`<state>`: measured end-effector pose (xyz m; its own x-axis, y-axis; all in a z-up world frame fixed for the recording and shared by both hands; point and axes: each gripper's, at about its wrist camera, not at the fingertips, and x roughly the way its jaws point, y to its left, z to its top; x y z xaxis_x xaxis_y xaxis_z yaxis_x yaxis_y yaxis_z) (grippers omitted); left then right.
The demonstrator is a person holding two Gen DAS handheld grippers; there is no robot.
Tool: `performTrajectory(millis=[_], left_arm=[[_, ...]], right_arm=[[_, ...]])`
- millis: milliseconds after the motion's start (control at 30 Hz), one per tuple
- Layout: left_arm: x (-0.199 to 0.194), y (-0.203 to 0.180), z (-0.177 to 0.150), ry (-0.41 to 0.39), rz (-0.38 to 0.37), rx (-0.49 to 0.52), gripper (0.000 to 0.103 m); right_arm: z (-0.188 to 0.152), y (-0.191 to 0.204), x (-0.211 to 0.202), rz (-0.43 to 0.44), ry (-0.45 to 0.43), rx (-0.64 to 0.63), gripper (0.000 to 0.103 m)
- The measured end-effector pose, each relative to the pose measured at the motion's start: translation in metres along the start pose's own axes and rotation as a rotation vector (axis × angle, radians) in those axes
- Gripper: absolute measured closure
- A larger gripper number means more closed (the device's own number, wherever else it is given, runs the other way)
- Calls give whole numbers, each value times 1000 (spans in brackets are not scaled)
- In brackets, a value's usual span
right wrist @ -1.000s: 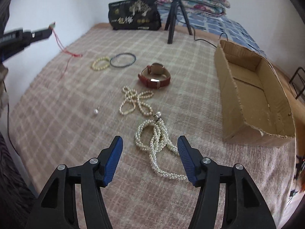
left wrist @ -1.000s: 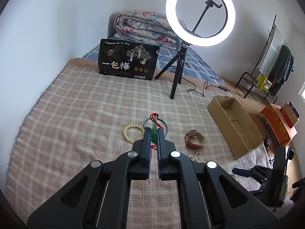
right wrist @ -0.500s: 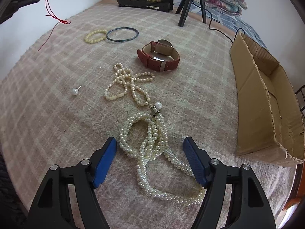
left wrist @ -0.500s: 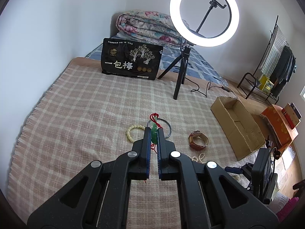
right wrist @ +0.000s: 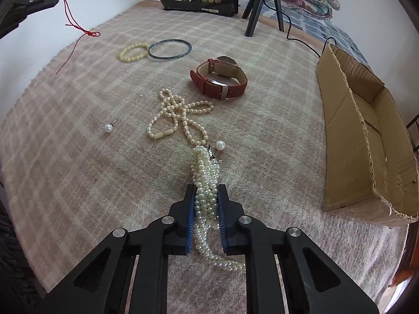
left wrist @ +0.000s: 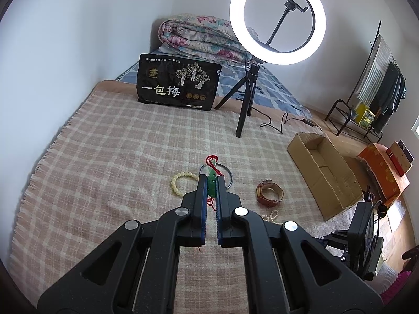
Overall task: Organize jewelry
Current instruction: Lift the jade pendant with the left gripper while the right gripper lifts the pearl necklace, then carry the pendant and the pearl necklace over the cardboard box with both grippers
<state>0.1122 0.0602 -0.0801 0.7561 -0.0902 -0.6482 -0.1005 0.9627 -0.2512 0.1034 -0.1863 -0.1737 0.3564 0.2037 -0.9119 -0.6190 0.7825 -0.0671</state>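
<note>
The right gripper (right wrist: pixel 207 196) points steeply down at the checked blanket (right wrist: pixel 78 157); its jaws have just been closing and now pinch a bundled multi-strand pearl necklace (right wrist: pixel 207 183) between the blue pads, the strands bunched upright between the fingers and trailing onto the blanket behind them. One large pearl at the clasp end (right wrist: pixel 220 145) lies just past the bundle. Beyond it, touching the bundle's far end, lies a thinner bead necklace (right wrist: pixel 178 115) in loose loops. A single pearl earring (right wrist: pixel 108 128) sits apart to the left. Farther on rests a red-strapped watch (right wrist: pixel 218 78), and beyond that a cream bead bracelet (right wrist: pixel 133 51) just beside a dark bangle (right wrist: pixel 169 49). An open cardboard box (right wrist: pixel 366 141) lies on the blanket to the right; its visible interior shows only bare cardboard. The left gripper (left wrist: pixel 212 180) is held above the blanket with its jaws nearly together, clamped on a green pendant (left wrist: pixel 211 183) with a red cord (left wrist: pixel 212 162); in the right wrist view the cord (right wrist: pixel 72 23) hangs from the left gripper's tip toward the blanket. At the far edge stand a black printed bag (left wrist: pixel 178 83) and a lit ring light (left wrist: pixel 277 18) on a tripod.
</note>
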Motion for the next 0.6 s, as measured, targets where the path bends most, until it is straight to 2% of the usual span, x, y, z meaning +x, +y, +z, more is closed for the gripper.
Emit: performTrajectory(millis=[167, 500, 600], left_arm=[[-7, -4, 1, -12, -13, 2, 100], [-30, -20, 4, -29, -55, 26, 100], [-36, -27, 4, -35, -61, 36, 100]], right_arm=[[1, -5, -21, -18, -33, 34, 93], [8, -21, -92, -20, -190, 140, 96], [7, -26, -100, -28, -213, 170, 96]])
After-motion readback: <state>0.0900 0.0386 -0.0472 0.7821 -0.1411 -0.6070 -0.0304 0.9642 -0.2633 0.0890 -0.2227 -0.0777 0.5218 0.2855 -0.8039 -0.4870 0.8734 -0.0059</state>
